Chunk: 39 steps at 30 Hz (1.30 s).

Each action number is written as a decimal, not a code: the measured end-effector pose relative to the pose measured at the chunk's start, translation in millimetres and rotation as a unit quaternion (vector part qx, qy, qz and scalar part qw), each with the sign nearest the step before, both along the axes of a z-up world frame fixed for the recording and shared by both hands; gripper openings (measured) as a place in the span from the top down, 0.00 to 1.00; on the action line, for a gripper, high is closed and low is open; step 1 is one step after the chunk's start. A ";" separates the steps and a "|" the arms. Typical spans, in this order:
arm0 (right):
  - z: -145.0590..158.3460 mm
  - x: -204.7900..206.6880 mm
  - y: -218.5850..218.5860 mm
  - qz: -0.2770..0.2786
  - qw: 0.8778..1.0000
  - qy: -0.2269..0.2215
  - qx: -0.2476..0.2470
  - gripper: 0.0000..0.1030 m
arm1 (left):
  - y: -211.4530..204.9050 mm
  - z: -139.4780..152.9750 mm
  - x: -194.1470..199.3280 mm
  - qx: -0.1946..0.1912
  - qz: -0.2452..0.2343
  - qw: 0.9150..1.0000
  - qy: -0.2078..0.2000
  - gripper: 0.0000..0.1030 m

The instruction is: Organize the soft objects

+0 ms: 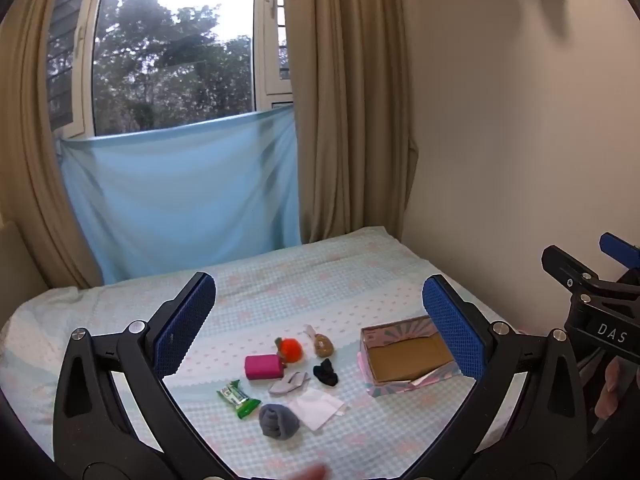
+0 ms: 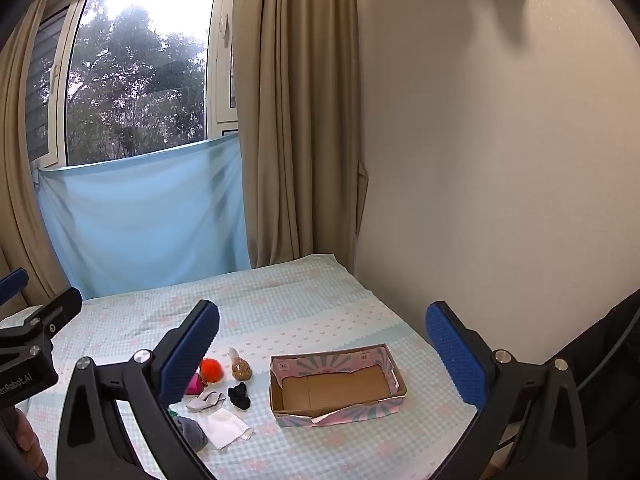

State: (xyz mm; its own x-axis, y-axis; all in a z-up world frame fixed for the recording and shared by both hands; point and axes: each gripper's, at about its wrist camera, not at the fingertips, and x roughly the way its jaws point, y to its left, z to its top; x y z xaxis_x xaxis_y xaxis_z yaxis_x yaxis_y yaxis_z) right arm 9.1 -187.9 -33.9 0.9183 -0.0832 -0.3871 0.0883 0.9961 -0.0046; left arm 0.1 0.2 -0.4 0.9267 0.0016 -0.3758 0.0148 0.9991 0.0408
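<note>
Sensibly, both wide-open, empty grippers, left gripper and right gripper, should start with the black fabric scrunchie nearest the open patterned cardboard box.

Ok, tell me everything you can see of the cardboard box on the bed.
The cardboard box is a shallow open-topped rectangle, plain brown inside, printed outside with pink and teal sunburst stripes. Its near wall looks torn or bent, with a flap folded out. It sits flat on the checked bedsheet, empty, to the right of the small items. Nothing but the sheet touches it; both sets of jaws are open and clear of it.
</note>
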 end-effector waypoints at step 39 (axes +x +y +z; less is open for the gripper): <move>-1.5 -2.2 -5.1 -0.004 1.000 -0.007 0.010 0.00 | 0.6 -7.1 9.8 -0.015 0.007 1.000 0.014 0.00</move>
State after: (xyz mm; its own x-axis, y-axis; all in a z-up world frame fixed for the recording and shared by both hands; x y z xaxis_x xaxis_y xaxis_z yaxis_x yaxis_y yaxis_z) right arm 6.9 -193.1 -35.3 0.9230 -0.0825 -0.3759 0.0955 0.9953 0.0161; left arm 9.9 0.7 -7.6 0.9158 0.0038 -0.4016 0.0006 0.9999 0.0108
